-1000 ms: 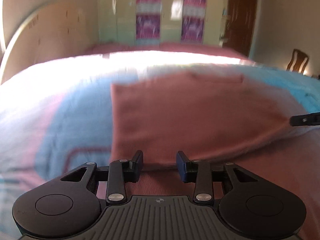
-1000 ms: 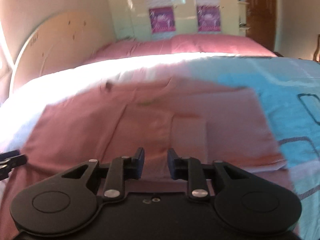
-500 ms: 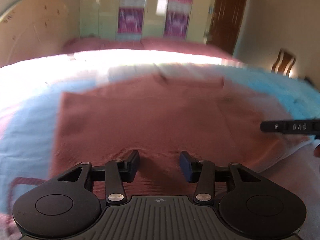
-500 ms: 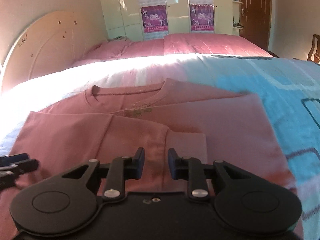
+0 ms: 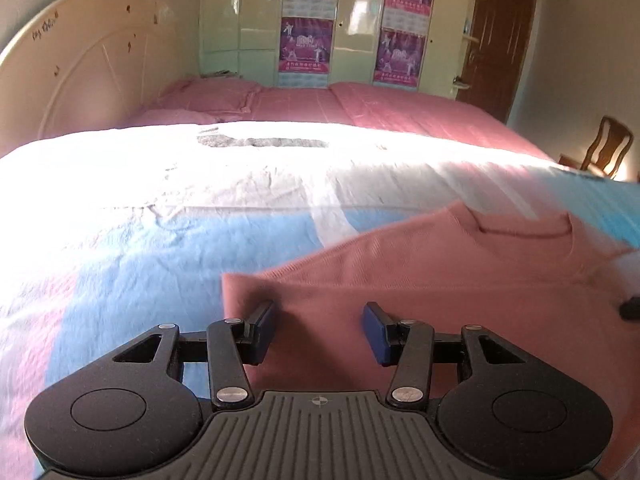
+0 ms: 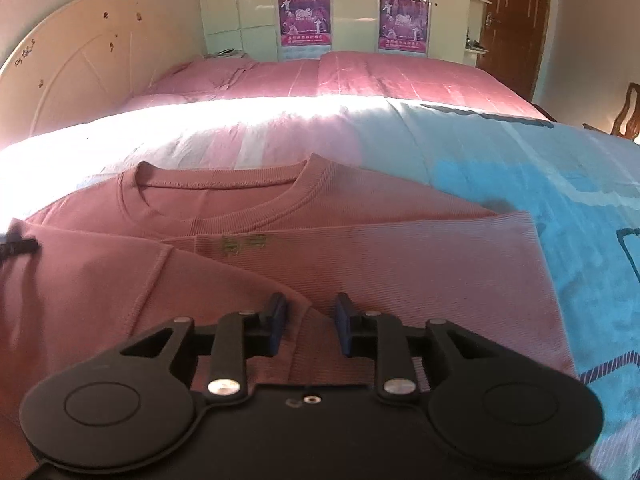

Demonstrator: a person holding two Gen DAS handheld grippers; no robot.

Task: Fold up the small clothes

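Note:
A pink T-shirt point(image 6: 360, 256) lies flat on the bed with its sleeves folded inward and its collar point(image 6: 224, 196) toward the headboard. It also shows in the left wrist view point(image 5: 460, 280). My left gripper point(image 5: 318, 330) is open and empty, low over the shirt's left edge. My right gripper point(image 6: 310, 326) is open and empty, low over the shirt's middle near the folded sleeve. The left gripper's fingertip point(image 6: 18, 246) shows at the left edge of the right wrist view.
The shirt lies on a blue, pink and white bedspread point(image 5: 140, 248). A cream headboard point(image 5: 88, 80) is at the far left, a wardrobe with posters point(image 6: 352, 12) behind, a brown door point(image 6: 516, 24) and a wooden chair point(image 5: 604, 152) at right.
Both grippers have moved forward toward the collar end of the shirt. The left gripper has shifted left to the shirt's left edge and its jaws have opened wider.

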